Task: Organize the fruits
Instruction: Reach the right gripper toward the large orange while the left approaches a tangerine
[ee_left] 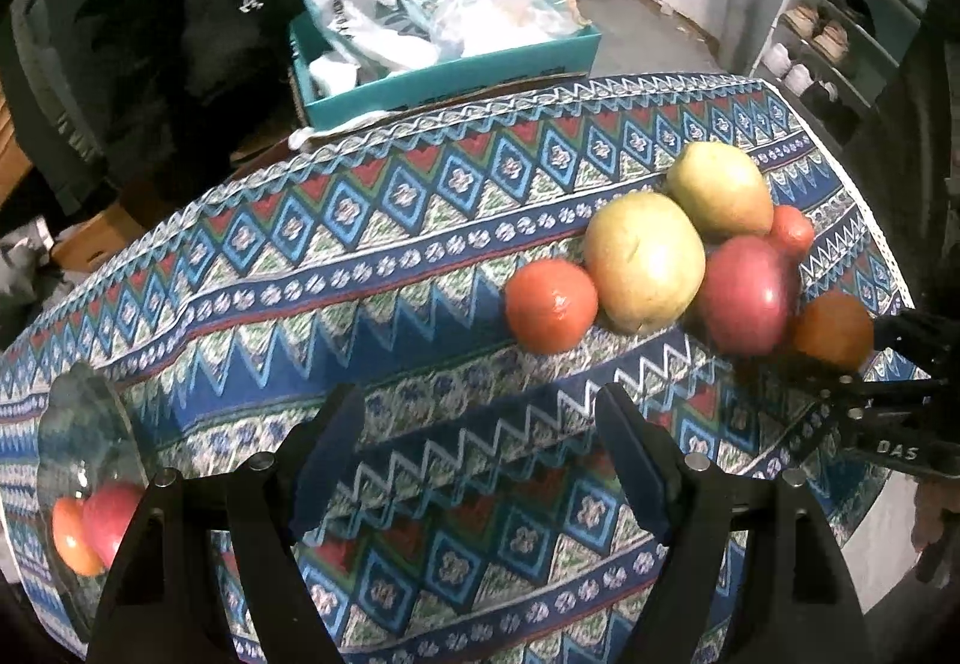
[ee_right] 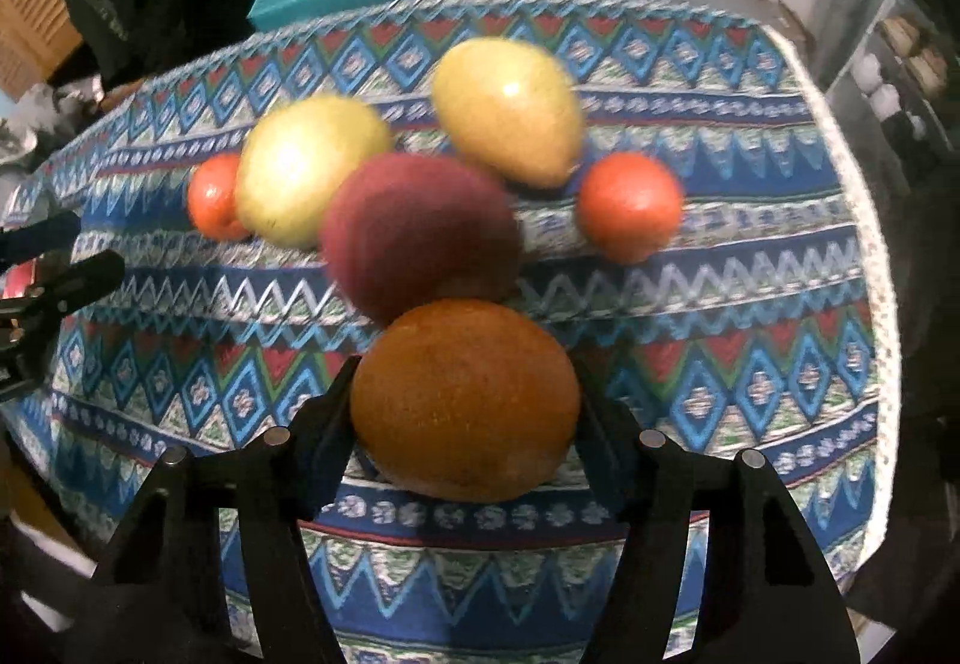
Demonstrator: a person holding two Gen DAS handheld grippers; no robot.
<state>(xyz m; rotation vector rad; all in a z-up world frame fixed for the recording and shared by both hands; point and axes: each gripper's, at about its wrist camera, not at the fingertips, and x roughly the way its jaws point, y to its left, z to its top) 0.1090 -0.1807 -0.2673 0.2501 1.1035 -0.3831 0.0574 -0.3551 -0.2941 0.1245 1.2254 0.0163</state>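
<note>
We start with the brown-orange fruit, nearest of the loose cluster, which sits between the two fingers of the right gripper; both pads look pressed against its sides, so we judge it pinched, taken first because it lies at the outer, near edge of the pile and can come away without rolling the others. Just behind it, touching or nearly so, is the dark red fruit, then two yellow-green ones, with an orange fruit to the right and another tucked at the left.

All rest on the patterned cloth of the counter. At the counter's left edge a clear glass bowl already holds a red and an orange fruit (presumably the destination). Our left gripper hangs over bare cloth, fingers spread, holding nothing, seemingly waiting its turn.
</note>
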